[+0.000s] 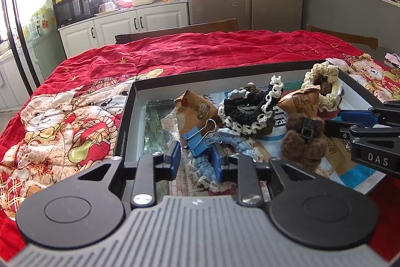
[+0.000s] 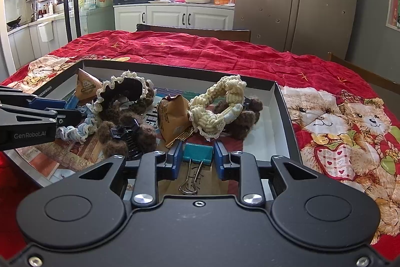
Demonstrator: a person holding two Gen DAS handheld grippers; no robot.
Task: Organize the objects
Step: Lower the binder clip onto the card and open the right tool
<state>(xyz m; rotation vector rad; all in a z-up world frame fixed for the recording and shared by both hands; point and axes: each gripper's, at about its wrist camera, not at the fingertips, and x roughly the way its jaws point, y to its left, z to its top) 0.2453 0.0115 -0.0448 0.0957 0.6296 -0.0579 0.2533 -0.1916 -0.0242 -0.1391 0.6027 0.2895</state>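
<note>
Both grippers worked over a shallow box that stood on a counter draped with a red bear-print quilt; the box served as the collecting place, so the loose things lay heaped inside it. The right gripper had its fingers closed against the two sides of a teal binder clip, whose wire handles pointed back toward the camera; the clip appeared held low over the near part of the box, probably for setting down. The left gripper had its fingers partly apart and gripped nothing; a pale blue knitted hair tie lay between and below them, with a blue binder clip just beyond, so either was likely its next pick. Deeper in the box lay a black hair tie with white trim, a cream hair tie, brown fuzzy hair clips and two brown snack packets.
</note>
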